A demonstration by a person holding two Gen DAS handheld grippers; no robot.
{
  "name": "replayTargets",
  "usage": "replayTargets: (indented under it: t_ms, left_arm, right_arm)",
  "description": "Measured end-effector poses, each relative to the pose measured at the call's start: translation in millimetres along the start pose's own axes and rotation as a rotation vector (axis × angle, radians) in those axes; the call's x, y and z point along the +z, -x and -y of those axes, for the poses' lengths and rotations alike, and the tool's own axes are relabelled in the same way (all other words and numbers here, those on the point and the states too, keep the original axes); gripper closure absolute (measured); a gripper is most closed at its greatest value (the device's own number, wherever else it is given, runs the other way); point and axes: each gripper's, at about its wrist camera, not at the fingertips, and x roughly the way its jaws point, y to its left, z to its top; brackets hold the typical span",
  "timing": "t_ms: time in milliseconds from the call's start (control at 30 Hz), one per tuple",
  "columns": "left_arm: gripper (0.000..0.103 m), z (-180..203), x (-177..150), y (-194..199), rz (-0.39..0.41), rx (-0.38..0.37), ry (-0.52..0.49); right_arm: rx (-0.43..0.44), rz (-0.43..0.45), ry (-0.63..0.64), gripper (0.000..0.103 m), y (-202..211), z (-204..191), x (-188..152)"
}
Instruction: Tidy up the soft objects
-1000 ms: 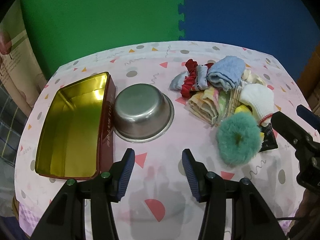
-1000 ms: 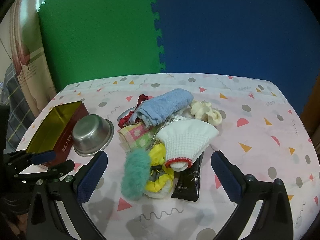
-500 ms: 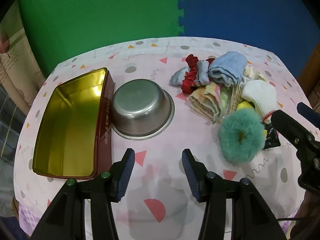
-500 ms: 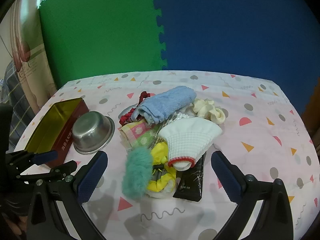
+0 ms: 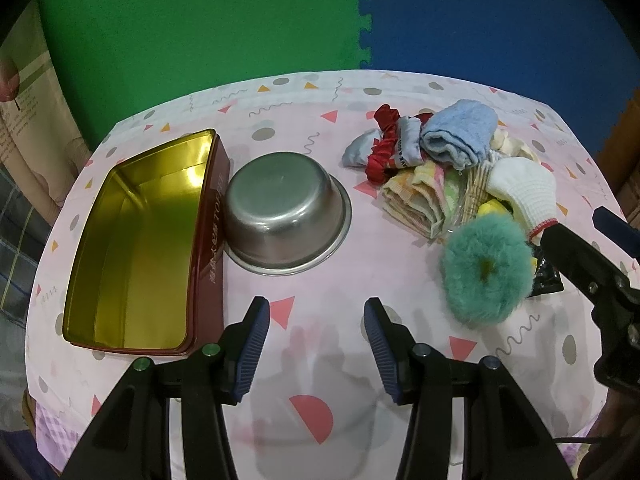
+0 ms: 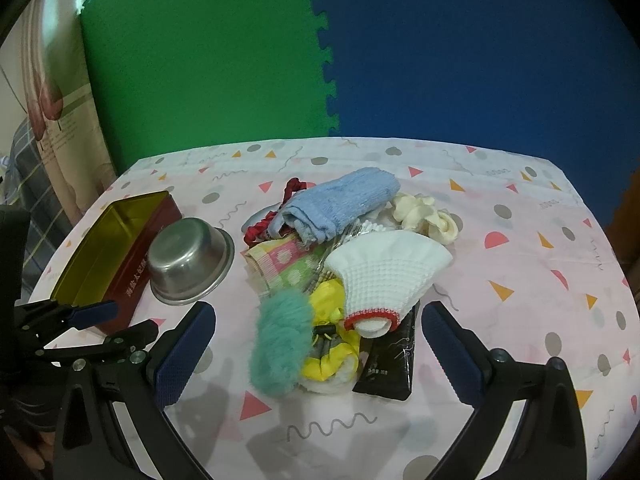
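A pile of soft things lies on the table: a teal fluffy scrunchie (image 6: 282, 342) (image 5: 486, 270), a white knit glove (image 6: 386, 276) (image 5: 524, 186), a blue towel (image 6: 338, 204) (image 5: 460, 134), a red scrunchie (image 5: 382, 148), a pastel folded cloth (image 6: 286, 262) (image 5: 418, 196), a cream scrunchie (image 6: 424, 216) and yellow fabric (image 6: 330, 312). My right gripper (image 6: 318, 354) is open, its fingers either side of the pile's near end. My left gripper (image 5: 316, 340) is open and empty over bare tablecloth, in front of the bowl.
An open red tin with a gold inside (image 5: 132, 240) (image 6: 108, 248) stands at the left. An upturned steel bowl (image 5: 282, 212) (image 6: 188, 260) sits beside it. A black packet (image 6: 390, 360) lies under the pile. Green and blue foam mats back the table.
Both views have shifted slightly: the tin, bowl and pile sit a little lower and closer in the left wrist view. Both grippers stay open.
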Motion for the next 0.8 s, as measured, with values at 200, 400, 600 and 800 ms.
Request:
replayTargets:
  t_ms: [200, 400, 600, 800]
  left_arm:
    - [0.053, 0.1, 0.0, 0.0, 0.001, 0.000, 0.001]
    - [0.053, 0.0, -0.5, 0.0, 0.000, -0.001, 0.000]
    - [0.053, 1.1, -1.5, -0.1, 0.001, 0.001, -0.002]
    - [0.053, 2.2, -2.0, 0.2, -0.002, 0.002, -0.001]
  right_arm:
    - [-0.001, 0.001, 0.001, 0.001, 0.1, -0.3, 0.1]
    - [0.001, 0.001, -0.002, 0.001, 0.1, -0.6, -0.2]
    - [0.002, 0.003, -0.003, 0.001, 0.6, 0.2, -0.3]
    - [0.002, 0.002, -0.004, 0.001, 0.7, 1.1, -0.6]
